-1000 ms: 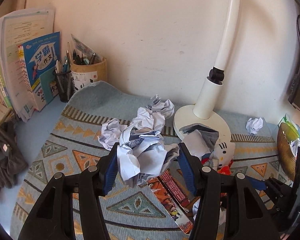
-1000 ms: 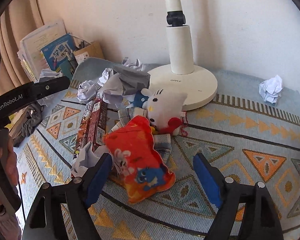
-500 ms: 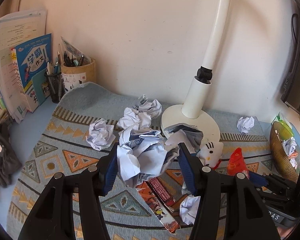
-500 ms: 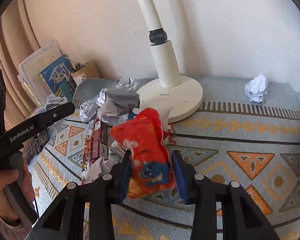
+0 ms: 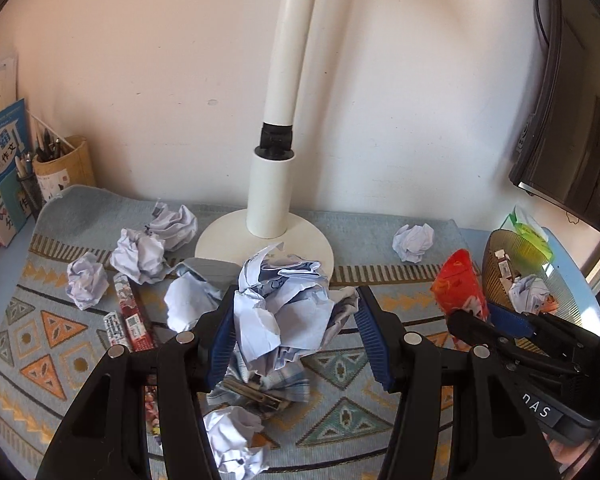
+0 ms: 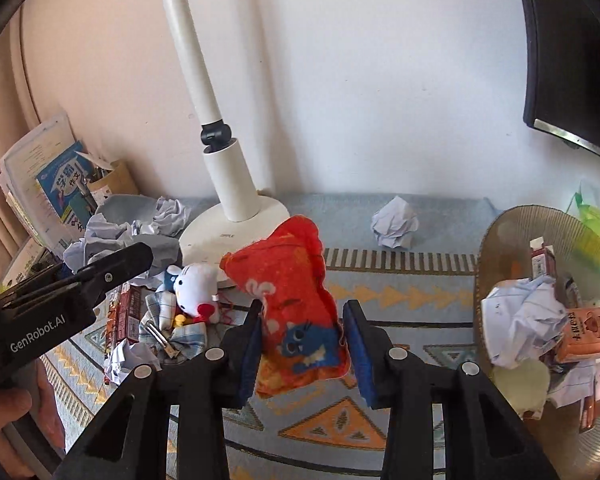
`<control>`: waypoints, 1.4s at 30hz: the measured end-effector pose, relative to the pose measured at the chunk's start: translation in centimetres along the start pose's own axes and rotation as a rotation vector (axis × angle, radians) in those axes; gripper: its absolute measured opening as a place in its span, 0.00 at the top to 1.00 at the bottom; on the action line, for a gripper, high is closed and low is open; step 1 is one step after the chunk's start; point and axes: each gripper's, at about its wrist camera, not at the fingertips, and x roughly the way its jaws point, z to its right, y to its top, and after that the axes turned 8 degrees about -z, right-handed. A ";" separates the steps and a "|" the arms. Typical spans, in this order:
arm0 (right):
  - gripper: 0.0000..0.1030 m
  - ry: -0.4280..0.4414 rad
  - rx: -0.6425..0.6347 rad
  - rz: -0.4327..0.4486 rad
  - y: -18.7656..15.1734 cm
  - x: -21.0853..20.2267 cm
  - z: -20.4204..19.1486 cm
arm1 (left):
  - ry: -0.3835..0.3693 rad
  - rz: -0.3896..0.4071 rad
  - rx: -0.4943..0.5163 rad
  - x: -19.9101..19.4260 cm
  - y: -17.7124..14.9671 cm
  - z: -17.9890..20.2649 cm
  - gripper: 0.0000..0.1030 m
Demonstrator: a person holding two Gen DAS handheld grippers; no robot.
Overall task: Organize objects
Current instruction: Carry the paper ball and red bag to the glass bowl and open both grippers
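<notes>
basket (image 6: 496, 240): crumpled paper (image 6: 520, 320), snack boxes (half hidden) | pen holder (image 5: 66, 170): pens

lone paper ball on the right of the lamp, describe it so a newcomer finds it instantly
Start at the white lamp base by the wall. Follow the plain blue back strip of the patterned mat towards the brown basket. The crumpled paper ball lies there alone, while the other loose wads cluster on the lamp's other side.

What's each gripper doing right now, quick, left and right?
Left gripper: closed on a wad of crumpled paper, lifted above the mat.
Right gripper: closed on the red pouch, lifted above the mat.
</notes>
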 end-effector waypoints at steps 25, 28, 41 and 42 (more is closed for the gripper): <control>0.63 -0.196 0.194 0.015 0.1 -5.7 16.7 | -0.191 -0.045 0.258 4.6 0.7 20.2 0.49; 0.63 -0.208 0.212 0.010 -0.3 -5.7 17.6 | -0.205 -0.047 0.265 4.7 0.6 21.1 0.49; 0.63 -0.228 0.275 0.039 -0.8 -7.3 20.3 | -0.254 -0.049 0.285 5.4 0.8 23.4 0.49; 0.63 -0.230 0.277 0.038 -0.8 -7.3 20.5 | -0.259 -0.039 0.290 5.2 0.9 23.6 0.49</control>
